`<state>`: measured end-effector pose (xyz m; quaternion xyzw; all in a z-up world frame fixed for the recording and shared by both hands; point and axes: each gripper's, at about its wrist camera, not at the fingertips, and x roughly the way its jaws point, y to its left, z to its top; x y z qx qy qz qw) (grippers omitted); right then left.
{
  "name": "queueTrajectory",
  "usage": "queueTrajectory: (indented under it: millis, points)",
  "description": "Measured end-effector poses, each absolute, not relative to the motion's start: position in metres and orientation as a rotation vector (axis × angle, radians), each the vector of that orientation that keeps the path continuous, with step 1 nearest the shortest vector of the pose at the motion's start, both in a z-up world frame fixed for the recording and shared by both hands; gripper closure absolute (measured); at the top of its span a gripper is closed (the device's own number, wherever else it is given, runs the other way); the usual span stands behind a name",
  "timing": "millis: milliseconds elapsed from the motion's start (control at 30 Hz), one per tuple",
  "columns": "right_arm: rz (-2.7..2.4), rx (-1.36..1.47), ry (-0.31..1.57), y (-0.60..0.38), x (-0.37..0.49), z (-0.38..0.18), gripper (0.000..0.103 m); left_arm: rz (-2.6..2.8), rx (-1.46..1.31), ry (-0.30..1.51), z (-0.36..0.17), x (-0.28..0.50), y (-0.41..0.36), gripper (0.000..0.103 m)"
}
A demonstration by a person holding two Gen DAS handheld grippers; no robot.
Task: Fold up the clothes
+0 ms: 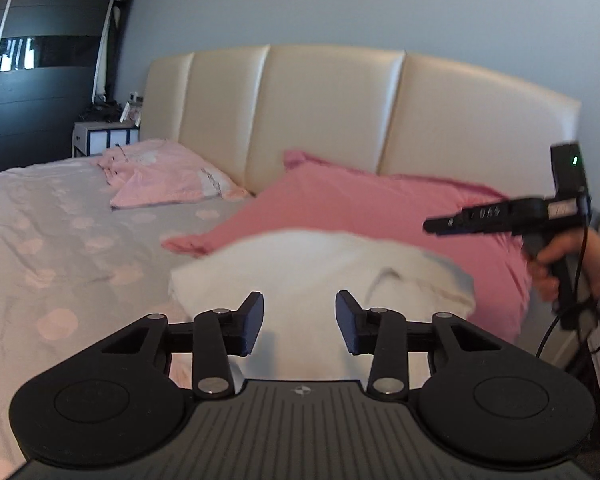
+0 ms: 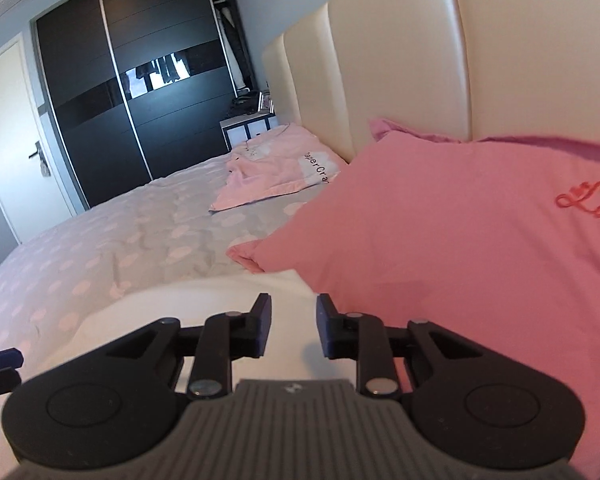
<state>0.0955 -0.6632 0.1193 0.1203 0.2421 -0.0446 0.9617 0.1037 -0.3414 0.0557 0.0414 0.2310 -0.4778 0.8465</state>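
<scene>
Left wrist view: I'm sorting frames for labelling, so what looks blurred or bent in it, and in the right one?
Left wrist view: white garment smeared, pink pillow soft, wardrobe bowed. Right wrist view: garment featureless, wardrobe glare, headboard curved.

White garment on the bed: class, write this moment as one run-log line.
white garment: on bed, beside pink pillow | left gripper: open, empty | right gripper: open, empty

The folded garment [image 1: 320, 264] was white; the big pillow [image 2: 440, 232] was rose pink with red script near its right edge; the small pillow [image 1: 168, 178] was pale pink; the bedspread [image 1: 52, 232] was grey with pink dots; the headboard [image 1: 332, 112] was cream; the wardrobe [image 2: 140, 92] was black.
</scene>
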Motion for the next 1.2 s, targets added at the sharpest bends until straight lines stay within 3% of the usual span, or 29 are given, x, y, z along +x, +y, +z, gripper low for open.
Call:
queueTrajectory:
  millis: [167, 367, 567, 733, 800, 867, 1200]
  points:
    - [-0.117, 0.214, 0.582, -0.661, 0.080, 0.085, 0.085, -1.024, 0.115, 0.561, 0.033, 0.097, -0.351, 0.071]
    - [-0.182, 0.311, 0.621, -0.676, 0.093, 0.054, 0.086, -1.026, 0.075, 0.666, 0.008, 0.104, -0.362, 0.072]
    - [-0.210, 0.379, 0.640, -0.684, 0.094, 0.051, 0.084, -1.037, 0.081, 0.633, 0.016, 0.096, -0.351, 0.072]
    - [-0.223, 0.344, 0.619, -0.668, 0.087, 0.071, 0.073, -1.017, 0.042, 0.594, 0.041, 0.090, -0.330, 0.062]
    - [-0.213, 0.342, 0.607, -0.660, 0.083, 0.082, 0.064, -1.005, 0.040, 0.570, 0.055, 0.086, -0.319, 0.060]
    - [-0.195, 0.343, 0.595, -0.649, 0.079, 0.096, 0.063, -1.005, 0.028, 0.544, 0.070, 0.082, -0.305, 0.056]
    - [0.009, 0.336, 0.533, -0.555, 0.055, 0.182, 0.042, -0.954, -0.015, 0.434, 0.138, 0.055, -0.214, 0.051]
